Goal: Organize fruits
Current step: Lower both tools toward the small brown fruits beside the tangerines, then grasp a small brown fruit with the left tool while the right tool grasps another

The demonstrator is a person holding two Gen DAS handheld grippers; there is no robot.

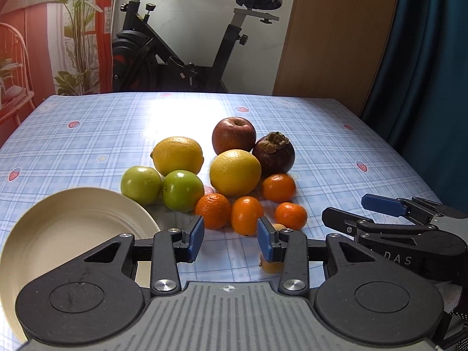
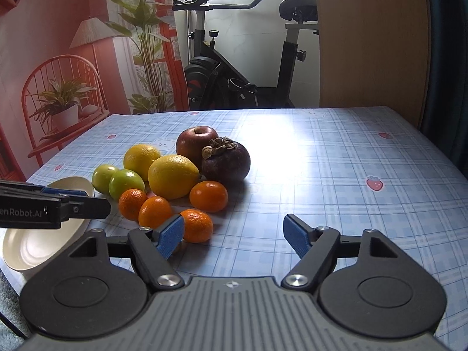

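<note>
A pile of fruit lies mid-table: a red apple (image 1: 233, 135), a dark mangosteen (image 1: 273, 153), two lemons (image 1: 177, 155) (image 1: 235, 172), two green apples (image 1: 141, 185) (image 1: 182, 190) and several small oranges (image 1: 213, 210). A cream plate (image 1: 67, 234) sits at the near left, empty. My left gripper (image 1: 231, 241) is open and empty, just short of the oranges; a small orange fruit (image 1: 272, 264) lies partly hidden under its right finger. My right gripper (image 2: 234, 234) is open wide and empty, its left finger beside an orange (image 2: 196, 225). The pile also shows in the right wrist view (image 2: 172, 180).
The table has a blue plaid cloth (image 1: 336, 152) with strawberry prints. An exercise bike (image 1: 187, 44) stands behind the far edge. A wooden panel (image 1: 336, 38) and a dark blue curtain (image 1: 433, 73) are at the right. The other gripper (image 1: 409, 228) shows at the right in the left wrist view.
</note>
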